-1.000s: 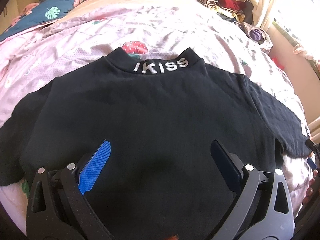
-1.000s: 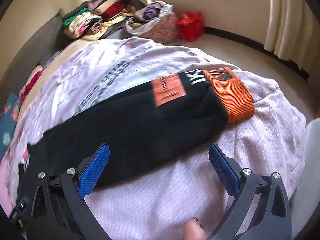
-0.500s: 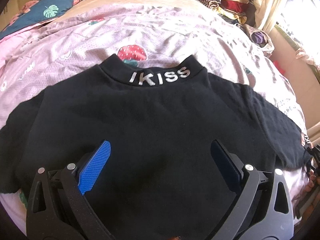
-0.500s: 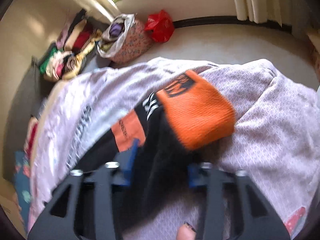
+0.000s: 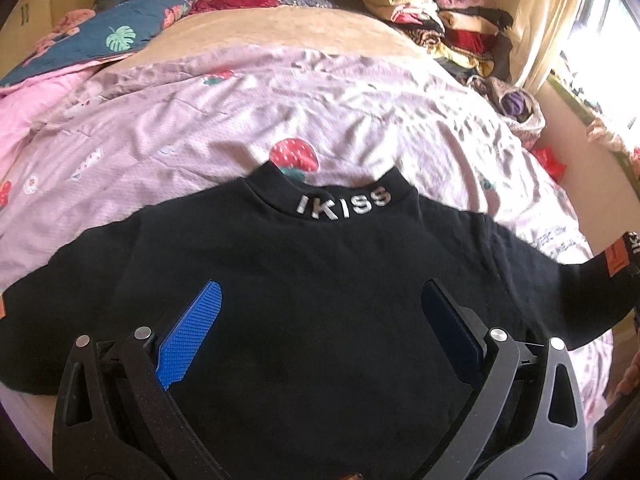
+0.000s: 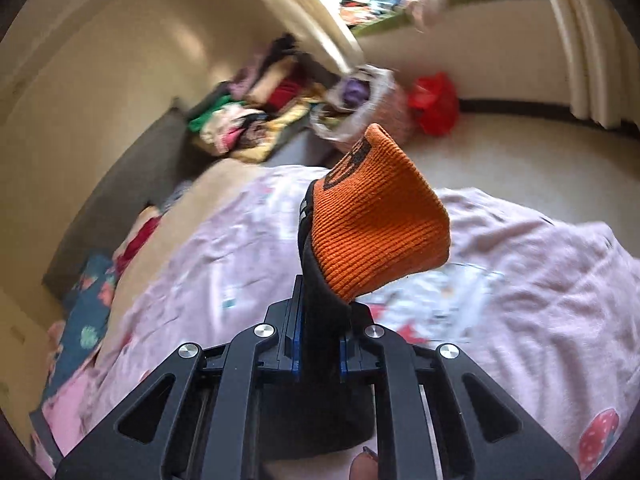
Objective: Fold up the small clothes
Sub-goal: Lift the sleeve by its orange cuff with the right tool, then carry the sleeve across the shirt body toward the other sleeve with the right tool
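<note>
Black sweater (image 5: 320, 288) lying flat, face-down, on bed sheet (image 5: 240, 112). I'm holding right gripper (image 6: 320, 344) clamped on sleeve just behind orange cuff (image 6: 376, 232), lifted off bed. Left gripper (image 5: 320, 328) hovering over sweater body, jaws apart. Soft, light knit, judging floppy; gripping cuffs, hem. Collar reading "IKISS".

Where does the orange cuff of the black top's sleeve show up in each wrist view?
Left wrist view: the orange cuff is not in it; only the sleeve's orange patch at the far right edge.
Right wrist view: centre, orange cuff sticking up from the shut right claw.
Shared landmark: the heap of clothes past the bed.
</note>
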Demonstrator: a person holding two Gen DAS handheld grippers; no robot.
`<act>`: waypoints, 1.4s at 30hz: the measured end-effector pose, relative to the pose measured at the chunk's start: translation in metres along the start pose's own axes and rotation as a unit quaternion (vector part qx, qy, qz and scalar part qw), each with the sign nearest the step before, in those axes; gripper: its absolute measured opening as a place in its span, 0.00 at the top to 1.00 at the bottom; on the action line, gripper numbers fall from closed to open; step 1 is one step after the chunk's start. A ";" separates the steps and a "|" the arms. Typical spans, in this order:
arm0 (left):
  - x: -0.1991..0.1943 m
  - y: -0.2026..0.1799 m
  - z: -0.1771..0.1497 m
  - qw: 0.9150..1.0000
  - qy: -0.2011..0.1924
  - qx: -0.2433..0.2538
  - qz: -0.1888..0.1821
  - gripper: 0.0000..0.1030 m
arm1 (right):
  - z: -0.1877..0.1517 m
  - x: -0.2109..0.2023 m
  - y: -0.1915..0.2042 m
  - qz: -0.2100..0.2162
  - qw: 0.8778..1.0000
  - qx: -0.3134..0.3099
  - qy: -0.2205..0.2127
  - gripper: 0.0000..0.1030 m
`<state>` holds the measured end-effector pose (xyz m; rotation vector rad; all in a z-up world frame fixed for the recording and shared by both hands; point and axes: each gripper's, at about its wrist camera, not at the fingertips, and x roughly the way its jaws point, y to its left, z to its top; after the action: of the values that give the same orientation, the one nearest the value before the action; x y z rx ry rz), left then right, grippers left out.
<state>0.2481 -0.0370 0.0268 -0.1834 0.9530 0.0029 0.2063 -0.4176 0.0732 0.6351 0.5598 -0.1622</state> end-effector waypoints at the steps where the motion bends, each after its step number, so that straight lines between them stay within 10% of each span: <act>1: -0.003 0.003 0.001 1.000 0.000 -0.005 -0.004 0.09 | -0.001 -0.001 0.007 0.005 1.000 -0.008 0.001 0.89; 18: -0.031 0.066 0.008 0.993 -0.019 -0.086 -0.074 0.09 | -0.048 -0.001 0.148 0.100 0.980 -0.170 0.028 0.89; 42: -0.015 0.134 -0.016 0.966 0.009 -0.185 -0.181 0.09 | -0.214 0.038 0.259 0.156 0.910 -0.351 0.153 0.77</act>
<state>0.2149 0.0936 0.0089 -0.7025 0.9188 -0.1574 0.2233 -0.0813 0.0438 0.0325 0.7541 0.4394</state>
